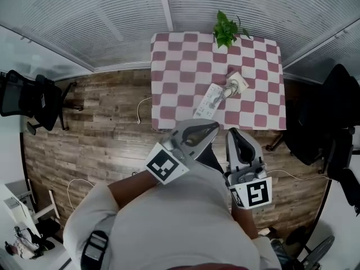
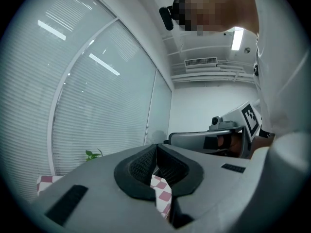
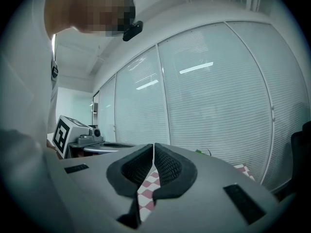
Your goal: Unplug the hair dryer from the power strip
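A white power strip [image 1: 209, 100] lies slantwise on the table with the red-and-white checked cloth [image 1: 174, 72]. At the strip's far right end sits a small white piece with a pale round part [image 1: 236, 84]; it is too small to tell plug from hair dryer. Both grippers are held close to the person's body, short of the table's near edge. My left gripper [image 1: 211, 127] [image 2: 156, 147] is shut with nothing between its pads. My right gripper [image 1: 233, 133] [image 3: 153, 146] is also shut and empty. Each gripper view shows the other gripper's marker cube and a strip of checked cloth below the jaws.
A potted green plant [image 1: 226, 28] stands at the table's far edge. A white cable [image 1: 140, 109] runs from the table's left side onto the wooden floor. Black office chairs stand at the left [image 1: 34, 101] and right [image 1: 333, 122]. Blinds cover the windows behind the table.
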A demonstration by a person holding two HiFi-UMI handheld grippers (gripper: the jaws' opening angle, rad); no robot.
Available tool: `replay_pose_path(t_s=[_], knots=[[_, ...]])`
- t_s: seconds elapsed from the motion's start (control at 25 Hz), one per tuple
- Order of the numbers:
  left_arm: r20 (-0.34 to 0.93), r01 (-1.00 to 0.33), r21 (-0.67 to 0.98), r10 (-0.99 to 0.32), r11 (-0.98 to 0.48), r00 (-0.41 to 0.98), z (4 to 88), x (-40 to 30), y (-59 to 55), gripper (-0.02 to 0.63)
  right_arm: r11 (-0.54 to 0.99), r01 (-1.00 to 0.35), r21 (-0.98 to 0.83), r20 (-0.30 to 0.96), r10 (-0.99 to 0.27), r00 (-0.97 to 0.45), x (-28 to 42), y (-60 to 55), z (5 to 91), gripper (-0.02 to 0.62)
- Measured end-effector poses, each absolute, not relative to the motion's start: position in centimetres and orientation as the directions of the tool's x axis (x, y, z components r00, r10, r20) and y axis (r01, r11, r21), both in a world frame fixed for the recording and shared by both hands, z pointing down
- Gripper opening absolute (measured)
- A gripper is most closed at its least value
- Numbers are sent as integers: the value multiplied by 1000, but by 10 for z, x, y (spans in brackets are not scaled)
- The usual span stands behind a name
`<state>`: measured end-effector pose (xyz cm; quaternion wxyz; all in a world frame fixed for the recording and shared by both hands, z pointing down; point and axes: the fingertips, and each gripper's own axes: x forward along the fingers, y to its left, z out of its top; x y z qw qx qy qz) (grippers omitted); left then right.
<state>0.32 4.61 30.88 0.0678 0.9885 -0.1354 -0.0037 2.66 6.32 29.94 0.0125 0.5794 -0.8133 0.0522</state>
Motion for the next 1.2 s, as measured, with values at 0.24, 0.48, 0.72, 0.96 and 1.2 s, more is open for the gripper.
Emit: replay_pose_path(t_s=[0.24,0.48,0.72,0.96,1.2], knots=[[20,-278,122,-277,-953,961,310,50,19,31,330,-941,-73,63,-940,-335,75,37,299,34],[24,-301,117,-300,-947,954,306,90,-7,31,343,-936,-72,53,-936,-347,118,11,297,34],[35,-324,114,-322,-939,946,305,122,-21,31,367,-927,-80,46,-927,-371,149,-4,296,34],[43,-348,108,-345,-931,937,310,141,-29,31,389,-917,-85,52,-918,-394,168,-13,300,34],[99,-342,49,-337,-938,936,321,149,-35,31,406,-909,-96,56,-910,-412,176,-20,304,34]])
